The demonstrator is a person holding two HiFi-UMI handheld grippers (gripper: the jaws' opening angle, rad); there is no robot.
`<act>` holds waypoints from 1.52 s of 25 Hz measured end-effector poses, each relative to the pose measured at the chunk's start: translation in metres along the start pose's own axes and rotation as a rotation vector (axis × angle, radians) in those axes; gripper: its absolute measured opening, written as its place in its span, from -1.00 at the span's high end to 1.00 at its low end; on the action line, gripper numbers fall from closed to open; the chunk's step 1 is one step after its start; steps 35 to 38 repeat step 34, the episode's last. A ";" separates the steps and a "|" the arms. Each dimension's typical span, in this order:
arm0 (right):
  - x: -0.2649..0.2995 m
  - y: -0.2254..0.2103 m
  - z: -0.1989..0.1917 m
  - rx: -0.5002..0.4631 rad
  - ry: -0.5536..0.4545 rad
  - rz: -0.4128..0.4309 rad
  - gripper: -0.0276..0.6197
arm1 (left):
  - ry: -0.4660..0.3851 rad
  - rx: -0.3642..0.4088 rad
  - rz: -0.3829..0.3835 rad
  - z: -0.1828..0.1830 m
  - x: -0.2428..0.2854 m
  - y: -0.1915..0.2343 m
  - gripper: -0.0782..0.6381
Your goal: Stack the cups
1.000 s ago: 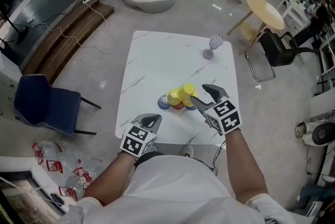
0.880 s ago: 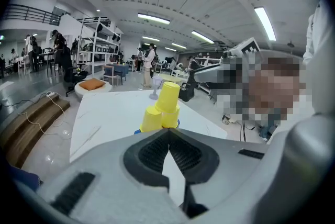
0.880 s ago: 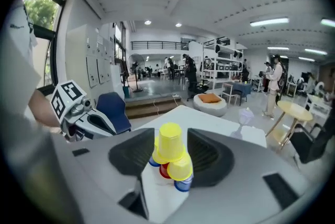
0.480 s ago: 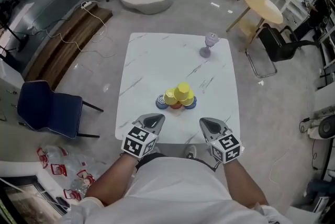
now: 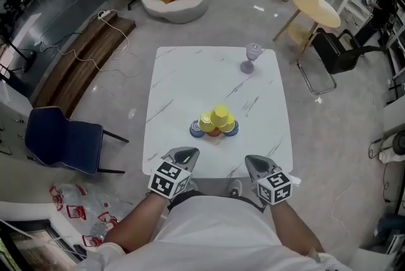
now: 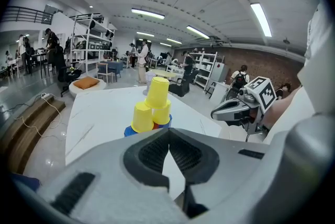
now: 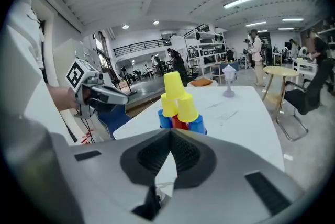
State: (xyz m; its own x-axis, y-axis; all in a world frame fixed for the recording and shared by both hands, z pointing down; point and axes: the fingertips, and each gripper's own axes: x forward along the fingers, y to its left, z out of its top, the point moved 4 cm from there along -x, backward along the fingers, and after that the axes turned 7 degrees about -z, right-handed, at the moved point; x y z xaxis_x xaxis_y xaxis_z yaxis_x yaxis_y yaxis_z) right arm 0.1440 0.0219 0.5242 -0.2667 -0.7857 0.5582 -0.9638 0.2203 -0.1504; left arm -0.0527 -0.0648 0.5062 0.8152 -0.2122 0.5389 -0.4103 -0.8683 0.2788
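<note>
Cups (image 5: 216,122) stand upside down in a small pyramid near the middle of our white marble table (image 5: 190,80), with yellow cups (image 5: 220,114) on top and blue cups (image 7: 199,124) beneath. A red cup (image 7: 179,123) shows only as a sliver between them, and we cannot count the bottom row. Well apart from the pile, our left gripper (image 5: 184,153) and right gripper (image 5: 255,163) hover at the table's near edge, each with jaws pressed together on nothing. A stemmed glass (image 5: 251,58) stands by the far edge.
</note>
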 end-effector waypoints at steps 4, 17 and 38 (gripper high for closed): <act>0.001 0.001 0.005 -0.008 -0.016 0.003 0.90 | 0.004 0.010 0.001 0.001 0.000 0.000 0.76; 0.002 -0.001 0.014 -0.039 -0.027 0.004 0.90 | -0.007 0.012 0.007 0.000 -0.003 0.000 0.76; 0.008 0.002 0.016 -0.047 -0.017 0.023 0.90 | -0.010 0.010 0.011 0.004 -0.003 0.004 0.76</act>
